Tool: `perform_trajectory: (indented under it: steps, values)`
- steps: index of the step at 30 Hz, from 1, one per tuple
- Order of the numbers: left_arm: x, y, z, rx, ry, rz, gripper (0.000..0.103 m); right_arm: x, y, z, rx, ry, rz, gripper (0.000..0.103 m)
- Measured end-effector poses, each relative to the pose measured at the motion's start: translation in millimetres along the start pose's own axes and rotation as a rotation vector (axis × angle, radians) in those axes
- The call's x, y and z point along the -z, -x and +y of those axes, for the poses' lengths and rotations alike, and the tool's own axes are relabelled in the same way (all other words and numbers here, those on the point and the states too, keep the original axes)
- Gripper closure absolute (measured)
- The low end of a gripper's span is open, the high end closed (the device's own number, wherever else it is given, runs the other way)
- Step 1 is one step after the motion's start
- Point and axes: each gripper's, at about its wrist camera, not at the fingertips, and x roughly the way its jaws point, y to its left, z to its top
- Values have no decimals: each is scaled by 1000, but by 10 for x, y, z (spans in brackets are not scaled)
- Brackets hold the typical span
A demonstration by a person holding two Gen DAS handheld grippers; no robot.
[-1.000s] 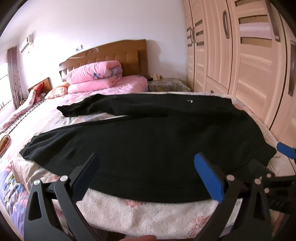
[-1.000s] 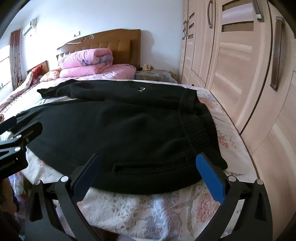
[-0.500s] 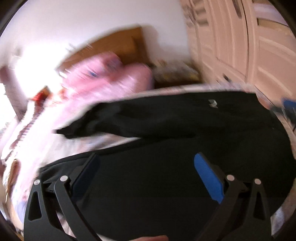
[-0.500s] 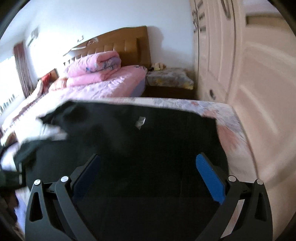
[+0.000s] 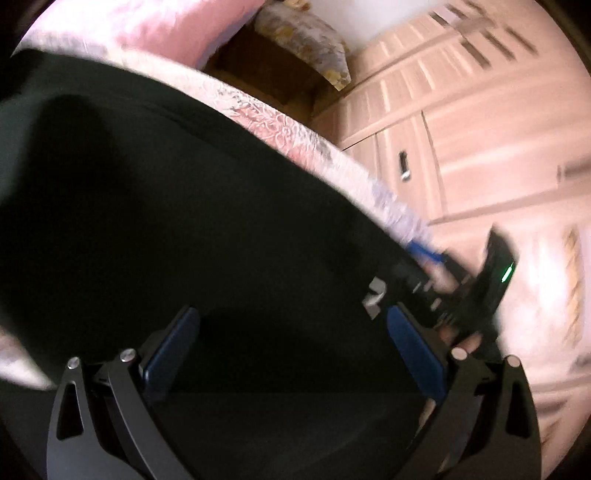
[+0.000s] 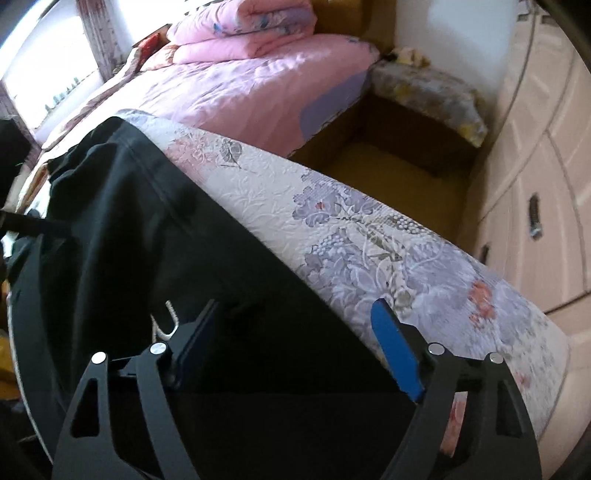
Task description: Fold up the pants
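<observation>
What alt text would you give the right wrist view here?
The right gripper points down over black pants on a floral bedspread, its blue-padded jaws closing over the pants' edge without pinching it yet. Behind lie pink quilts, a covered nightstand and a wardrobe.

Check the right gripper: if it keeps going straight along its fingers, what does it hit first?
Most likely the black pants, near their far edge. The right gripper points down at them, jaws closing with nothing pinched yet. The floral bedspread lies just beyond; depth unclear.

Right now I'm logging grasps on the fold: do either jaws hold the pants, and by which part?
Nothing is held yet. The left gripper hangs open over the black pants; the right gripper is closing at their far edge, not yet pinching.
</observation>
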Motion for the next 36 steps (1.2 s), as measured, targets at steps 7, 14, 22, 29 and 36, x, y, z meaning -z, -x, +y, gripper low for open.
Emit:
perform_trajectory:
  steps: [7, 14, 22, 29, 36]
  values:
    - [-283, -227, 36, 137, 151, 31, 6, 92, 109, 18, -117, -15, -2, 86]
    - [-443, -223, -69, 117, 215, 7, 5, 536, 926, 701, 27, 134, -239, 94]
    - [-238, -35, 20, -63, 221, -19, 96, 1110, 1442, 1449, 179, 182, -373, 102]
    - [1128, 1441, -637, -3, -150, -356, 103, 1568, 1915, 1562, 98, 70, -429, 98]
    - [2596, 1784, -235, 54, -259, -370, 97, 2475, 2063, 1856, -55, -105, -527, 7]
